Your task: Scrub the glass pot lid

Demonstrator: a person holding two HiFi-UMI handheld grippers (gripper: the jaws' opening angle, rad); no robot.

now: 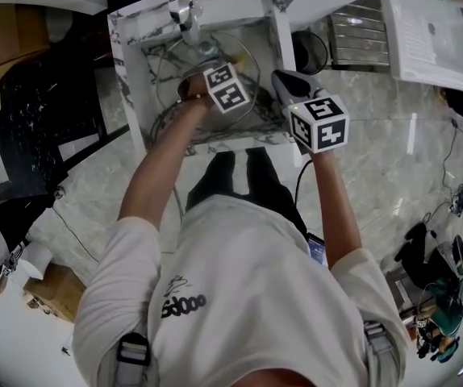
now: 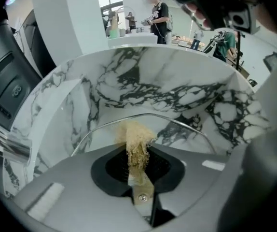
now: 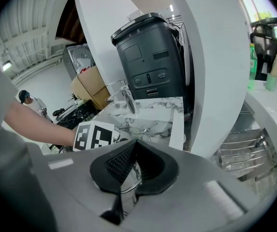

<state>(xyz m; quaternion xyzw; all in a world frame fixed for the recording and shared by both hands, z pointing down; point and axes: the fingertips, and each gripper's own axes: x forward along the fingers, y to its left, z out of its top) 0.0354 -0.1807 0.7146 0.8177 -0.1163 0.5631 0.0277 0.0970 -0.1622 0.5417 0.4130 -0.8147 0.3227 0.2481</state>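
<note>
The glass pot lid [image 1: 164, 83] stands tilted in the white marble sink [image 1: 131, 47]. My right gripper [image 1: 284, 83] is at the sink's right side; in the right gripper view it [image 3: 134, 146] is shut on the lid's metal rim [image 3: 129, 175]. My left gripper [image 1: 207, 95] reaches into the basin, shut on a tan fibrous scrubber [image 2: 136, 139]. The scrubber's tip rests against the lid's glass just below its rim [image 2: 177, 122]. In the left gripper view the jaws [image 2: 138, 170] pinch the scrubber's lower end.
A chrome faucet [image 1: 183, 10] stands at the sink's back edge. A metal dish rack [image 1: 356, 31] lies right of the sink. A black appliance [image 3: 150, 57] stands behind the faucet [image 3: 128, 98]. Marble walls [image 2: 177, 81] enclose the lid closely.
</note>
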